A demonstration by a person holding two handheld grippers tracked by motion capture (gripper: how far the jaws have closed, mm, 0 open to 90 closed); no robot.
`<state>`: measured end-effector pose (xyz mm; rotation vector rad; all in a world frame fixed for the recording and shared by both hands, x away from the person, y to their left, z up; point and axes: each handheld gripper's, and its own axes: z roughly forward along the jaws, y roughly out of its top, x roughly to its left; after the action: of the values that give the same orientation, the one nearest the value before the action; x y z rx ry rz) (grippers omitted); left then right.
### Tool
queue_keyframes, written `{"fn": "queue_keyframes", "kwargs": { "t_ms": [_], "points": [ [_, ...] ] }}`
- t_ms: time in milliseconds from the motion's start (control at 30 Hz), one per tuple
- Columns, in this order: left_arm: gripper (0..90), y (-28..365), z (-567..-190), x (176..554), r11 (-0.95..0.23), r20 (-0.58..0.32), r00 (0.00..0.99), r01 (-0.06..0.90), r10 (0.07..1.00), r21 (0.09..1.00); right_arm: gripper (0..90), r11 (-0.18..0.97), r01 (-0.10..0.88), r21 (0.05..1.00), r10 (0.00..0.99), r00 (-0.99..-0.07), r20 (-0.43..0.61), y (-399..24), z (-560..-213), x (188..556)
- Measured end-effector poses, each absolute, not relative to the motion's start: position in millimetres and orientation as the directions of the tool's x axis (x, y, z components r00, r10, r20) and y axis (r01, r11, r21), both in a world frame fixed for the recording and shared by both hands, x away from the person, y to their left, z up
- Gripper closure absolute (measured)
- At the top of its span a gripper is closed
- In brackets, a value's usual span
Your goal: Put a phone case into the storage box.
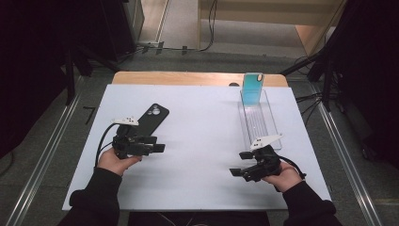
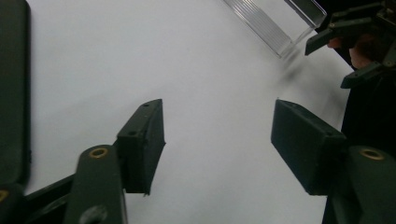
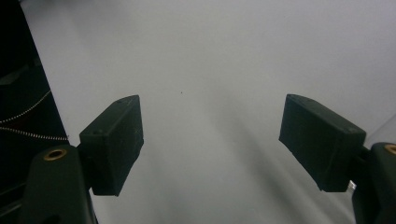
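A black phone point(image 1: 153, 118) lies back up on the white board point(image 1: 202, 141), left of centre; its edge runs along the left side point(image 2: 13, 88) of the left gripper view. My left gripper point(image 1: 159, 143) hovers just in front of the phone, apart from it, jaws open over bare board point(image 2: 219, 121). A teal phone point(image 1: 252, 88) stands upright at the far end of a clear plastic rack point(image 1: 259, 120). My right gripper point(image 1: 239, 163) sits near the rack's near end, open, with nothing but white board between its jaws point(image 3: 210, 116). It also appears far off in the left gripper view point(image 2: 332, 63).
The clear rack's near end point(image 2: 280, 23) lies close to my right gripper. The board rests on a wooden table point(image 1: 197, 77). Dark stands and cables surround the table on the floor.
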<state>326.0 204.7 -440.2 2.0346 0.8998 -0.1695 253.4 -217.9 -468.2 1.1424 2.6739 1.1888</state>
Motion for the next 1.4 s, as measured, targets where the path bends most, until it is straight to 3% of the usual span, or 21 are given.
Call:
{"fn": "queue_keyframes", "kwargs": {
  "t_ms": [200,367,600,1000,1400],
  "points": [
    [29.0,205,-440,310,-0.378,-0.453,0.752,0.643,0.478,0.666,19.7,0.45,0.619,0.643,0.62,-0.735,0.273,-221,-468,253],
    [35.8,204,-439,298,-0.403,-0.426,0.778,0.612,0.462,0.68,19.6,0.45,0.62,0.643,0.624,-0.733,0.271,-226,-469,251],
    [35.5,205,-441,284,-0.403,-0.391,0.79,0.588,0.472,0.701,19.6,0.442,0.63,0.639,0.63,-0.725,0.279,-236,-470,247],
    [28.1,211,-451,275,-0.404,-0.419,0.768,0.621,0.484,0.672,19.6,0.444,0.645,0.622,0.642,-0.713,0.281,-245,-474,245],
    [18.9,216,-445,278,-0.41,-0.321,0.776,0.579,0.543,0.705,19.6,0.449,0.641,0.623,0.636,-0.719,0.281,-244,-474,246]
  ]
}}
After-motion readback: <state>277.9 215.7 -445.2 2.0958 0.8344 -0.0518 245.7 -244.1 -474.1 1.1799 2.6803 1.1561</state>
